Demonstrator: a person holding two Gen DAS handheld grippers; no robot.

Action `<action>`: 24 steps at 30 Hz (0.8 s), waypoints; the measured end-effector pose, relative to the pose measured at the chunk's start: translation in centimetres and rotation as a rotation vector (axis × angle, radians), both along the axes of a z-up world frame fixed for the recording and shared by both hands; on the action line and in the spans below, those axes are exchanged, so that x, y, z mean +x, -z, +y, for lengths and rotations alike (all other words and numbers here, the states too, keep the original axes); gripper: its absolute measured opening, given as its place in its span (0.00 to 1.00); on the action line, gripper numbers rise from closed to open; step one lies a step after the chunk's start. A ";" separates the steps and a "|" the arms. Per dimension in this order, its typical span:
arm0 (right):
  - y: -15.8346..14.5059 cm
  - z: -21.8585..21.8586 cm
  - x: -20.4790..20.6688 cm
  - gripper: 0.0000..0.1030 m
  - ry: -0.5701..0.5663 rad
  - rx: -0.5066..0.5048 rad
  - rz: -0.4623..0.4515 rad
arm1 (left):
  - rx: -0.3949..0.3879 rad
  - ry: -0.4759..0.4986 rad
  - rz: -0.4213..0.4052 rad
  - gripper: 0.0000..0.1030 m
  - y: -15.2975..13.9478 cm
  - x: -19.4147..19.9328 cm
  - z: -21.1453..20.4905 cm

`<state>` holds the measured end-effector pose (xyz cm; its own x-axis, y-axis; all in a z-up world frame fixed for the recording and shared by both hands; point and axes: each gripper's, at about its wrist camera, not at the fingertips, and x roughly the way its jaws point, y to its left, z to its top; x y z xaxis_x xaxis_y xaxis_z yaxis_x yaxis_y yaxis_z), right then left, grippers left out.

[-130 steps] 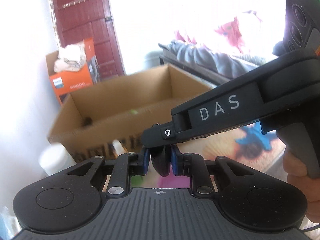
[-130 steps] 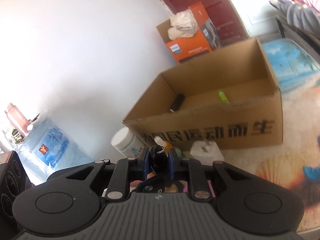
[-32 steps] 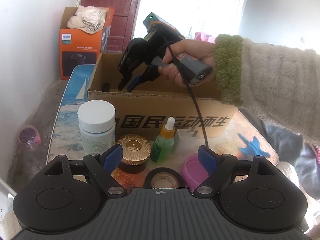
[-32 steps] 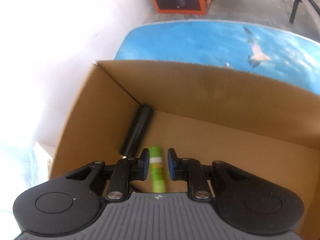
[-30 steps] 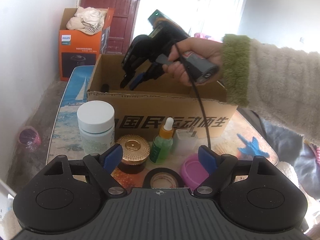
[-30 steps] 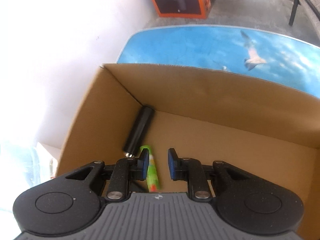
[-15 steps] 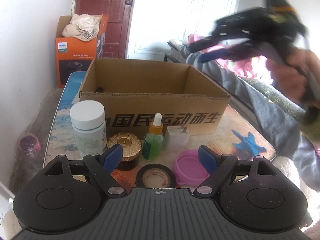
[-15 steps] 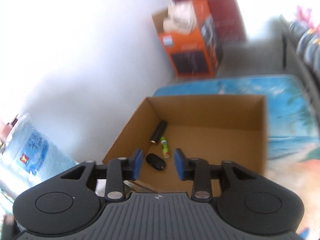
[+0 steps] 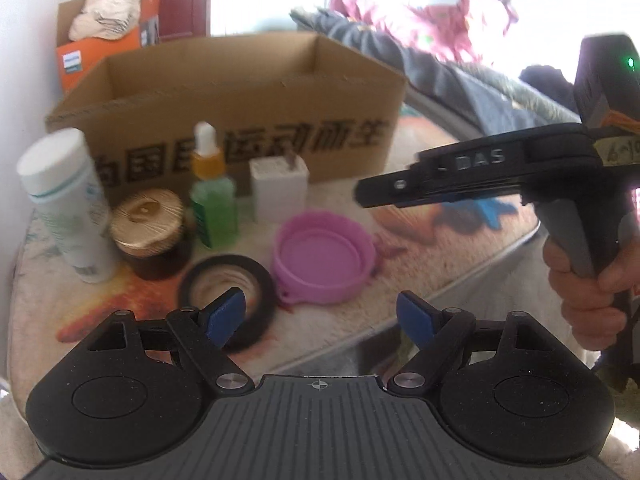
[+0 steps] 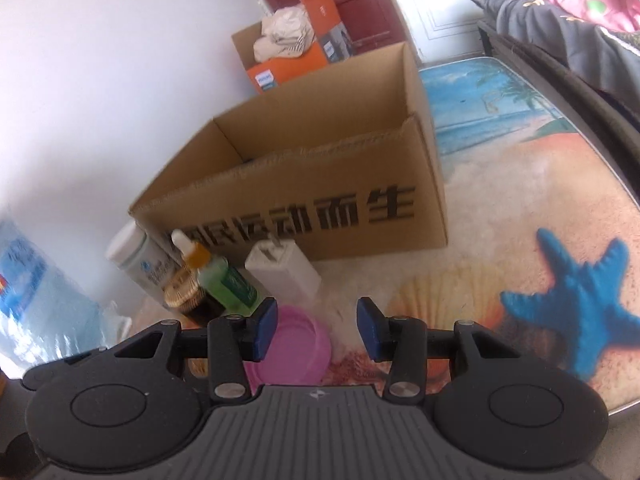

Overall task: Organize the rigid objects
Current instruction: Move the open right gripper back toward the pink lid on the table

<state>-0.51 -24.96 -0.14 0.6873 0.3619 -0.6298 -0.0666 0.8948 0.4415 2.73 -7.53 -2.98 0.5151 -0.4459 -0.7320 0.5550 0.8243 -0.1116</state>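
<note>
Left gripper (image 9: 320, 312): held over the near edge of the table (image 9: 420, 280); fingers (image 9: 224, 314) are spread wide, nothing is gripped.
Right gripper (image 10: 316, 326): seen from the side in the left wrist view, carried in a hand (image 9: 592, 280) at the right; fingers (image 10: 264, 328) are parted with nothing between them, having just been opening.
Cardboard box (image 10: 320, 184): stands open-topped at the back of the table; black printed characters are shown on its front wall. Contents cannot be made out.
White bottle (image 9: 68, 204): upright, leftmost of the row in front of the box.
Gold-lidded jar (image 9: 150, 236): just beside the white bottle.
Green dropper bottle (image 9: 212, 200): upright, behind the jar.
White plug adapter (image 9: 280, 188): just beside the dropper bottle, close to the box front.
Pink bowl (image 9: 324, 260): on the table, nearer than the adapter.
Black tape roll (image 9: 228, 280): lies flat, beside the pink bowl; partly covered by the left finger.
Orange box (image 10: 288, 64): behind the cardboard box, cloth piled in it.
</note>
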 end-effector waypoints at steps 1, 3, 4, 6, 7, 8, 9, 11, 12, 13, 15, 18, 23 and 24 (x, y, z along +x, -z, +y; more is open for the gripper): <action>0.8 0.4 0.3 0.41 -0.017 -0.018 0.008 | 0.011 0.004 0.005 0.81 0.4 0.0 -0.5; 1.3 1.2 0.7 0.38 -0.041 -0.062 0.018 | 0.042 0.003 0.007 0.80 1.1 0.0 -1.4; 1.6 1.6 0.8 0.37 -0.051 -0.088 0.021 | 0.058 0.000 -0.012 0.80 1.2 -0.2 -1.7; 2.4 2.2 0.7 0.32 -0.063 -0.141 0.023 | 0.094 0.003 -0.036 0.78 1.3 -0.3 -2.5; 2.7 2.4 0.8 0.29 -0.069 -0.159 0.025 | 0.105 0.004 -0.044 0.77 1.4 -0.3 -2.7; 3.0 2.5 0.9 0.26 -0.075 -0.170 0.023 | 0.113 0.006 -0.049 0.76 1.5 -0.4 -2.8; 3.0 2.6 0.8 0.24 -0.077 -0.178 0.015 | 0.119 0.010 -0.053 0.75 1.5 -0.4 -2.9; 3.2 2.4 0.9 0.22 -0.079 -0.187 0.011 | 0.130 0.016 -0.062 0.74 1.5 -0.5 -3.1; 3.3 2.3 1.0 0.22 -0.077 -0.185 0.011 | 0.136 0.018 -0.066 0.74 1.6 -0.6 -3.2; 3.4 2.1 1.0 0.22 -0.074 -0.180 0.011 | 0.140 0.021 -0.068 0.74 1.6 -0.4 -3.5; 3.6 1.7 1.1 0.21 -0.064 -0.174 0.011 | 0.146 0.028 -0.071 0.73 1.6 -0.3 -3.9; 3.6 0.8 0.8 0.21 -0.045 -0.167 0.012 | 0.155 0.045 -0.068 0.74 1.8 -0.1 -4.7; 3.7 -0.4 0.3 0.21 -0.019 -0.164 0.015 | 0.167 0.072 -0.072 0.75 2.3 0.3 -6.3; 3.7 -0.6 0.1 0.21 -0.015 -0.163 0.015 | 0.169 0.075 -0.074 0.75 2.4 0.4 -6.6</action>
<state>-0.37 -25.51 -3.80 0.6728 0.2646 -0.6908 -0.0752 0.9535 0.2920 3.08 -14.13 -5.36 0.5404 -0.3591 -0.7609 0.6172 0.7838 0.0684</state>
